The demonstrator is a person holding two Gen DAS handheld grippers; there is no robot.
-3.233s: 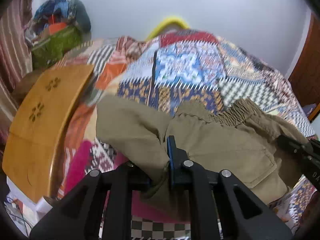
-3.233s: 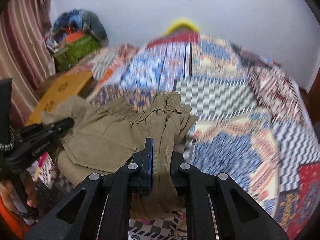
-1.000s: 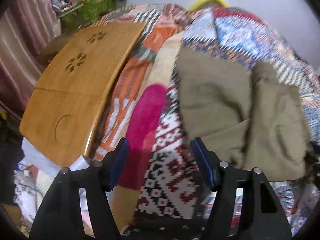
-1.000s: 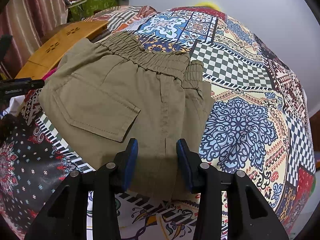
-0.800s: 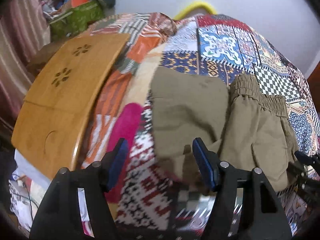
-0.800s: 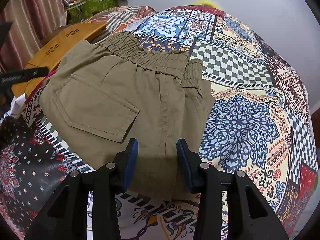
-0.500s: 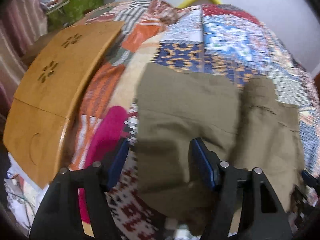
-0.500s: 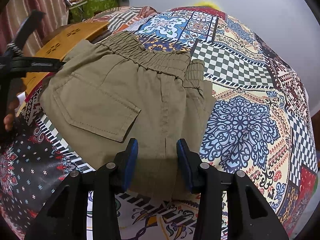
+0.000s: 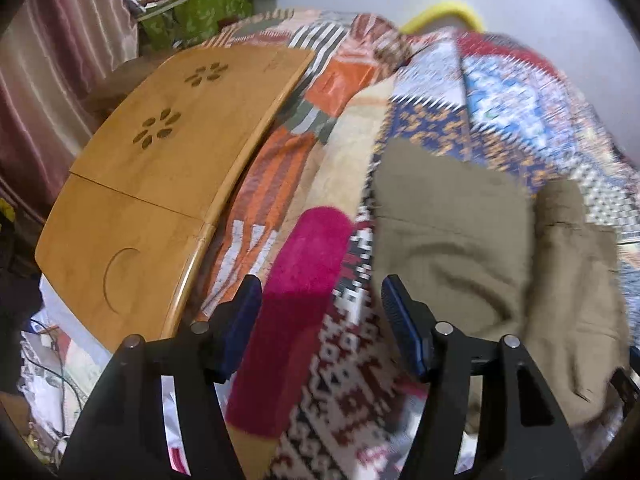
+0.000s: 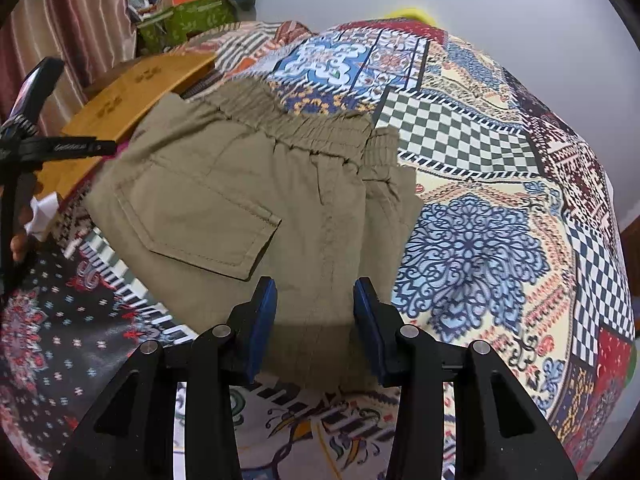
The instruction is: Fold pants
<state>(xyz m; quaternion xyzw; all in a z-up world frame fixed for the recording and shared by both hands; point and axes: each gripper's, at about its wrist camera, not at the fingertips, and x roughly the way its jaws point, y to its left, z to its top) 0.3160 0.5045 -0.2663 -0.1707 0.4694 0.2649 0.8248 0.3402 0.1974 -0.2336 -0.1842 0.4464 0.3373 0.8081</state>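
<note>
A: Where are the folded olive-khaki cotton pants (image 10: 248,200)?

B: Flat on the patchwork-quilt bed (image 10: 480,240), waistband away from me, beside the curved bamboo lap tray (image 9: 160,184).

A: Grippers?

B: My left gripper (image 9: 320,320) is wide apart, empty, over the quilt at the pants' edge. My right gripper (image 10: 314,316) is spread too, nothing held, over the near hem.

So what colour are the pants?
Olive-khaki pants, plain with no pattern; clearest in the right wrist view.

Both grippers released pants (image 10: 248,200), jaws now apart, left gripper (image 9: 320,312) shifted left of fold, pants flat on quilt (image 10: 480,240)
</note>
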